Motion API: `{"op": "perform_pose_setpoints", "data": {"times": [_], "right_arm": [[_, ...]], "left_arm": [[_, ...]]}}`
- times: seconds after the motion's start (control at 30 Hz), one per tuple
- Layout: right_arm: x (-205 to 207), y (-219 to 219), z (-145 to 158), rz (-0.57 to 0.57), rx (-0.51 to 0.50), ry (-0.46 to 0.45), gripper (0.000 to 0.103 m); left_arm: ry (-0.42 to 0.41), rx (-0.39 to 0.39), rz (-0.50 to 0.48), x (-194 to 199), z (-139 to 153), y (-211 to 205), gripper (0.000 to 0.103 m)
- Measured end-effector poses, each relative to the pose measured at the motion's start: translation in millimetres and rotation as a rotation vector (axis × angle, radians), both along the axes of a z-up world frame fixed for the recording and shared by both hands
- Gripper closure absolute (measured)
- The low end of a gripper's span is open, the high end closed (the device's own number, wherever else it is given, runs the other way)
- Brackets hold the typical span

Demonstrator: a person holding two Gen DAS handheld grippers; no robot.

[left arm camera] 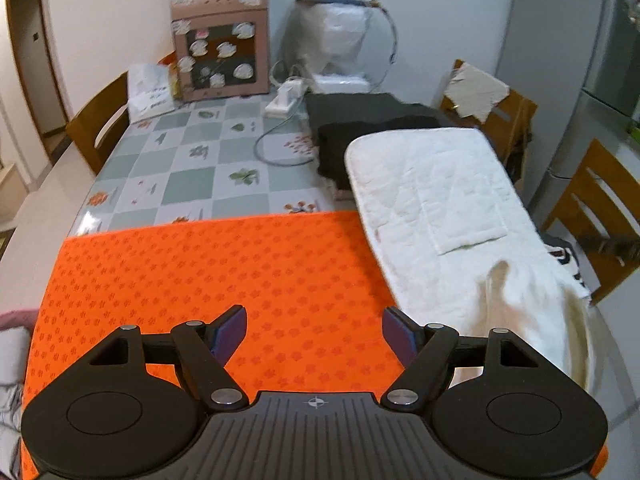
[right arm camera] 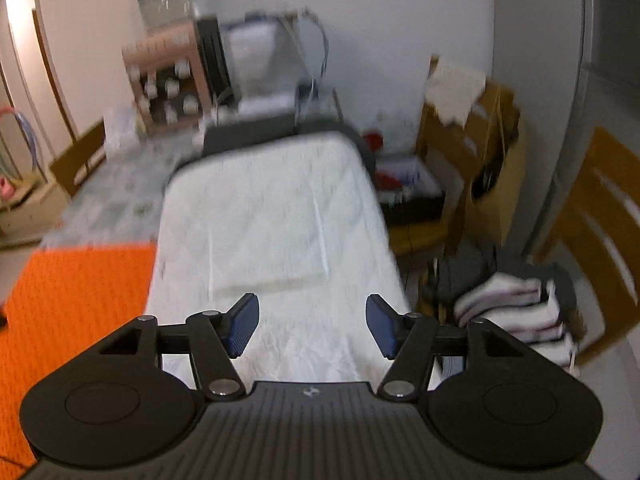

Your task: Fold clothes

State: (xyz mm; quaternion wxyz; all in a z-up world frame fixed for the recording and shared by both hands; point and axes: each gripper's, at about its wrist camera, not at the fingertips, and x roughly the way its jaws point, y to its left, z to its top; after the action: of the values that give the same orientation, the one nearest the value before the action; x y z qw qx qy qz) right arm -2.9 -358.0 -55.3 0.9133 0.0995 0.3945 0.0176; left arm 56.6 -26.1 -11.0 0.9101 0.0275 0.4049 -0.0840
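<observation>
A desk under a checked cloth is filling the frame, an orange mat lying at lower centre. The left hand-held gripper is hanging open over the mat. The right hand-held gripper is gaping empty above the folded white garment, which is lying along the right of the mat.

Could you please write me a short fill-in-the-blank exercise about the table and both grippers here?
1. The mat under the left gripper is coloured ____.
2. The jaws of both grippers stand ____.
3. The right gripper hovers over the folded ____ garment.
4. Beyond that garment lies a folded ____ garment.

Missing words: orange; open; white; black
</observation>
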Motion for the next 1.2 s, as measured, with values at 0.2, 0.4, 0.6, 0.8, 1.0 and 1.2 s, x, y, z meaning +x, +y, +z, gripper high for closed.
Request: {"op": "perform_pose_setpoints", "data": {"times": [0.2, 0.4, 0.6, 0.8, 1.0, 1.2], "right_arm": [[-25.3, -3.9, -42.0, -0.052, 0.038, 0.101, 0.037], [-72.4, 13.3, -75.3, -0.034, 0.065, 0.206, 0.037], [-132.2, 32.8, -80.0, -0.001, 0.046, 0.233, 0.037], [-185.3, 25.2, -78.1, -0.117, 0.037, 0.224, 0.032], [-220.2, 13.1, -81.3, -0.229, 0.033, 0.227, 0.028], [-257.2, 12.0, -79.3, -0.337, 0.008, 0.230, 0.029]], "left_arm": [[-0.008, -0.013, -0.130, -7.0, -1.9, -29.5, 0.022], [0.006, -0.051, -0.285, -9.4, -11.7, -69.1, 0.017], [0.004, -0.088, -0.486, -17.6, -21.4, -124.5, 0.013], [-0.007, -0.090, -0.714, -41.5, -43.0, -187.9, 0.010], [0.025, -0.018, -0.856, -61.9, -79.2, -246.1, 0.010], [0.068, 0.018, -0.824, -51.4, -109.9, -294.8, 0.010]]}}
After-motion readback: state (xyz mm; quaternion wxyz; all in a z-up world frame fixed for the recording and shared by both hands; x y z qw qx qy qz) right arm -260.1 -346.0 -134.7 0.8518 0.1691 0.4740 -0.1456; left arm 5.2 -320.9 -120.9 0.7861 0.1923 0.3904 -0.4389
